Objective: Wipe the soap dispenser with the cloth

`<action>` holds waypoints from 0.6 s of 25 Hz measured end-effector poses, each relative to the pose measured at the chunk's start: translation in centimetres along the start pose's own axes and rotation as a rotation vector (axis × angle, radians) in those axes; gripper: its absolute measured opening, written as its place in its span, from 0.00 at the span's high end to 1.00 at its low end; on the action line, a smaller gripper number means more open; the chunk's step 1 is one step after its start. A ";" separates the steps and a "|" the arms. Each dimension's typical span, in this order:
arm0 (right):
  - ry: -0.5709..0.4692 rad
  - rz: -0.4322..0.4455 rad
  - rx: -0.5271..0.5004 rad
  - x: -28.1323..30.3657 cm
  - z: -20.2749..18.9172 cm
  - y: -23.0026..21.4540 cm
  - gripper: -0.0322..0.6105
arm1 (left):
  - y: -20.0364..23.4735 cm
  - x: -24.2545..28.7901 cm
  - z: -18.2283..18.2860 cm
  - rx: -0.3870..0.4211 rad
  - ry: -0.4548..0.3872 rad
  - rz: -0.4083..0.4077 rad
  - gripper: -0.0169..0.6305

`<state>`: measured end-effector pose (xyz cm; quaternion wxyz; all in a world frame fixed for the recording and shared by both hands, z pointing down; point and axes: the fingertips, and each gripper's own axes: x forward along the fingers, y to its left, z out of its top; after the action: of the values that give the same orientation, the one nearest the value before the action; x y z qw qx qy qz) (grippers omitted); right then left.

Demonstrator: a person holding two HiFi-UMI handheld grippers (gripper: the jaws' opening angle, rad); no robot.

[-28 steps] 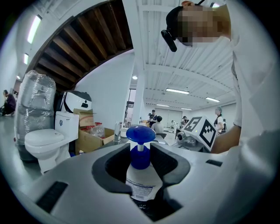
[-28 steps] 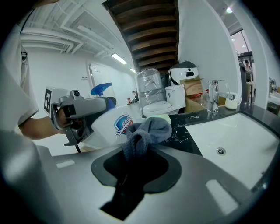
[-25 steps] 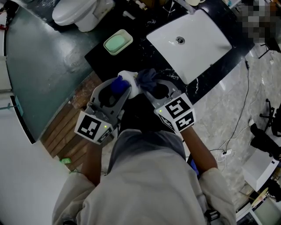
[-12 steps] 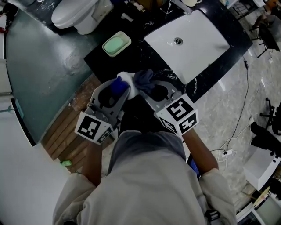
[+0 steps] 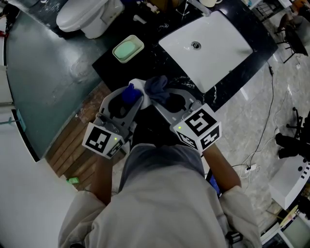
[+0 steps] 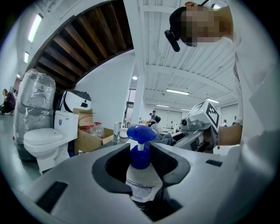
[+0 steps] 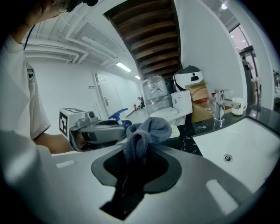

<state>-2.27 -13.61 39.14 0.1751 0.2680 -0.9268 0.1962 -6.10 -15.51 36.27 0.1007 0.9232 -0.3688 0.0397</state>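
My left gripper [image 5: 130, 100] is shut on a white soap dispenser [image 6: 142, 177] with a blue pump head [image 5: 128, 93], held upright above the counter's near edge. The bottle's white body [image 5: 140, 87] sticks out past the jaws. My right gripper [image 5: 162, 96] is shut on a bunched grey-blue cloth [image 5: 157, 86], which presses against the right side of the bottle. In the right gripper view the cloth [image 7: 143, 135] stands up between the jaws, with the left gripper [image 7: 98, 129] and the blue pump [image 7: 118, 115] just behind it.
A white basin [image 5: 207, 46] is set in the black counter [image 5: 160, 53] ahead on the right. A green soap dish [image 5: 128, 49] lies on the counter's left part. A white toilet [image 5: 82, 13] stands beyond it. A tap [image 7: 218, 103] rises behind the basin.
The cloth in my right gripper has shifted slightly along the bottle. Both grippers keep their holds and stay close together over the counter edge.
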 end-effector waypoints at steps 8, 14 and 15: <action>-0.017 0.014 -0.017 -0.2 1.3 0.7 0.83 | 0.0 0.0 0.0 -0.003 0.001 0.002 0.76; -0.037 0.025 -0.020 -0.3 2.2 0.9 0.83 | 0.1 0.0 0.1 -0.004 0.000 0.005 0.76; -0.039 0.027 -0.019 -0.3 2.3 0.9 0.83 | 0.1 0.0 0.1 -0.005 -0.001 0.005 0.76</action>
<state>-3.04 -13.87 36.82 0.1570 0.2575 -0.9355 0.1842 -6.16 -15.63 36.24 0.1024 0.9221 -0.3712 0.0384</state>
